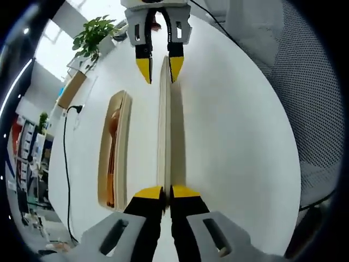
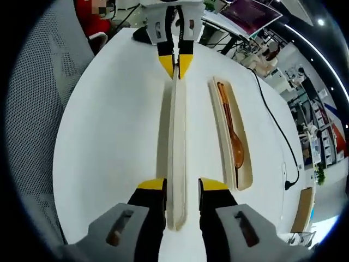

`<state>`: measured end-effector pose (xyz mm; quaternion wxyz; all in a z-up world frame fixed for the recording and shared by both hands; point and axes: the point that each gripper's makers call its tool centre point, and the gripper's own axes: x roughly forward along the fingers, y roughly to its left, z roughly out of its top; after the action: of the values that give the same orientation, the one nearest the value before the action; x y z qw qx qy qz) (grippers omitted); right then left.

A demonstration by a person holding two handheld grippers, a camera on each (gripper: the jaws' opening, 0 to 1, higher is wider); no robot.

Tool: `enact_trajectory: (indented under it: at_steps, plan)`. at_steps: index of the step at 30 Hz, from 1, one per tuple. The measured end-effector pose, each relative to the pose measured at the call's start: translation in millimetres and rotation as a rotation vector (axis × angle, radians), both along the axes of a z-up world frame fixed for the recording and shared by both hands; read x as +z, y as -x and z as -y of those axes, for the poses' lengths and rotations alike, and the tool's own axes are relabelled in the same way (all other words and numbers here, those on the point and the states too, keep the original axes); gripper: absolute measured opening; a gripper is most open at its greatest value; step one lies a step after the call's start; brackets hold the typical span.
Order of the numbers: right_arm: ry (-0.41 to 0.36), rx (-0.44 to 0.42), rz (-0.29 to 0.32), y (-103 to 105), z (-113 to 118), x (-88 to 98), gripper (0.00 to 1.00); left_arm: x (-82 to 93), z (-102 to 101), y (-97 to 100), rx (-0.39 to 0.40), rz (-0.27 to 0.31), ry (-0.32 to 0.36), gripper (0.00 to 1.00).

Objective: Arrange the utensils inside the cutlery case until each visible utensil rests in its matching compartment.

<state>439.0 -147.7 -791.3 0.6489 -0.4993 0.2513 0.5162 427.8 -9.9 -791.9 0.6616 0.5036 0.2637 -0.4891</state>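
A long pale case lid [image 1: 164, 125] stands on edge on the white table, stretched between both grippers. My left gripper [image 1: 166, 192] is shut on its near end. The same left gripper [image 2: 175, 64] pinches the far end of the lid [image 2: 175, 142] in the right gripper view. My right gripper [image 2: 182, 188] is open, its jaws standing either side of the lid's near end with a gap on one side. It appears again as the right gripper [image 1: 161, 68] across the table. Beside the lid lies the open case tray [image 2: 248, 169] holding a wooden spoon [image 2: 235, 143]; tray [image 1: 124, 131], spoon [image 1: 113, 136].
The white round table [image 1: 234, 142] has bare surface around the case. A black cable [image 1: 66, 164] runs along the tray side, near a potted plant [image 1: 92, 35]. A grey mesh chair [image 2: 38, 109] stands off the other edge, and a person in red [image 2: 92, 16] sits beyond it.
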Motion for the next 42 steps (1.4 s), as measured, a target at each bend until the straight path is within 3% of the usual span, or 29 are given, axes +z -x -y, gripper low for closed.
enact_trajectory:
  at_steps: [6, 8, 18, 25, 27, 35, 42]
  plan:
    - [0.009, 0.005, 0.044, 0.6, 1.4, 2.3, 0.08, 1.2, 0.3, 2.7, 0.035, -0.037, 0.017, 0.04]
    - [0.015, 0.003, 0.029, 2.7, 2.4, 0.1, 0.03, 1.3, -0.3, 4.0, 0.055, -0.059, 0.018, 0.04]
    - [0.04, 0.024, -0.002, 6.8, 3.9, -2.5, 0.01, -2.1, 0.8, 6.7, 0.068, -0.06, 0.04, 0.05]
    - [0.04, 0.034, -0.012, 8.6, 3.7, -1.7, 0.0, -1.1, 0.6, 5.9, 0.033, -0.025, 0.033, 0.06]
    - [0.036, 0.03, -0.034, 10.0, 4.2, -0.5, 0.0, -2.5, -2.6, 5.2, -0.002, 0.001, 0.006, 0.06]
    - [0.006, 0.047, -0.099, 16.0, 6.9, 1.2, 0.0, -9.4, -1.3, 14.0, -0.042, 0.017, 0.045, 0.2]
    - [-0.002, 0.099, -0.144, 22.1, 9.1, 1.6, 0.0, -13.9, -4.9, 11.8, -0.068, 0.045, 0.016, 0.17]
